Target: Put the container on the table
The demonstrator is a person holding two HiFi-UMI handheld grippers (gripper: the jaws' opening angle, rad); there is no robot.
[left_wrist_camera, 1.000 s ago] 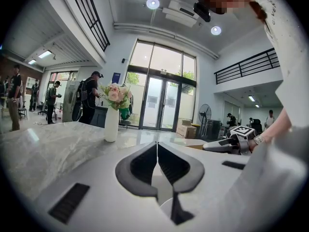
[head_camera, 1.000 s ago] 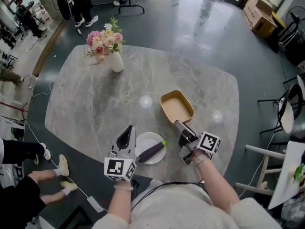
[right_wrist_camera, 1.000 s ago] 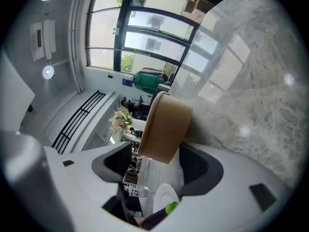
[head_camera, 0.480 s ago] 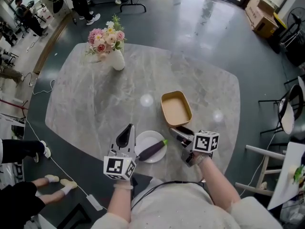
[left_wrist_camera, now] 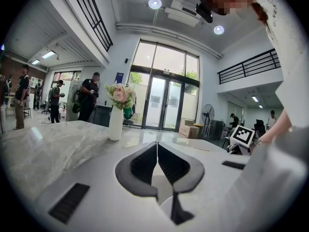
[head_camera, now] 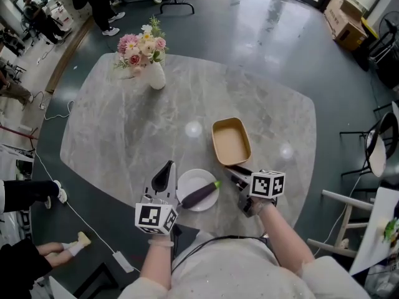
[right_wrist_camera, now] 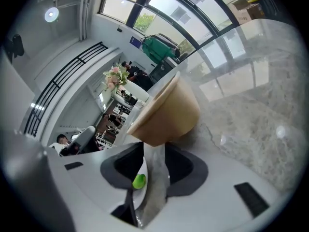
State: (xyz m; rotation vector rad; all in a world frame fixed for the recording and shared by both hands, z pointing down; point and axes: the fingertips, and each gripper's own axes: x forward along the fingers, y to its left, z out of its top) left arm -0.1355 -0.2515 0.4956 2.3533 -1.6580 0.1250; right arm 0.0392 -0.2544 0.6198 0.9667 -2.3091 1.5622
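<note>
Back comes the right gripper (head_camera: 233,173) from the container (head_camera: 231,142): a second ago its tips were at the tub's near rim, now they sit just short of it, lower and rolled over. Its jaws are closing as we speak, and the right gripper view shows only bare marble in the gap between them (right_wrist_camera: 153,146). Nothing is pinched.

On the other side, the left gripper (head_camera: 167,167) hasn't budged. It hovers low over the near edge of the table (head_camera: 118,129), jaws pressed together at the tips (left_wrist_camera: 157,144) and holding nothing.

Between the two grippers lies a white plate (head_camera: 189,183) with a purple eggplant (head_camera: 201,195) across it, green stem end pointing toward the right gripper. That same green nub (right_wrist_camera: 139,181) peeks in beside the right gripper's left jaw.

Just beyond the right gripper's tips stands the container, a tan rectangular tub, open side up, empty, flat on the marble. From the right gripper's camera its beige wall (right_wrist_camera: 166,112) fills the middle of the shot.

Farther out, at the far left of the table, stands a white vase (head_camera: 156,77) of pink flowers (head_camera: 140,47); the left gripper view has it upright (left_wrist_camera: 115,122) ahead.

Past the table: grey floor, people standing at far left (head_camera: 103,5), and cardboard boxes (head_camera: 344,25) at far right.
</note>
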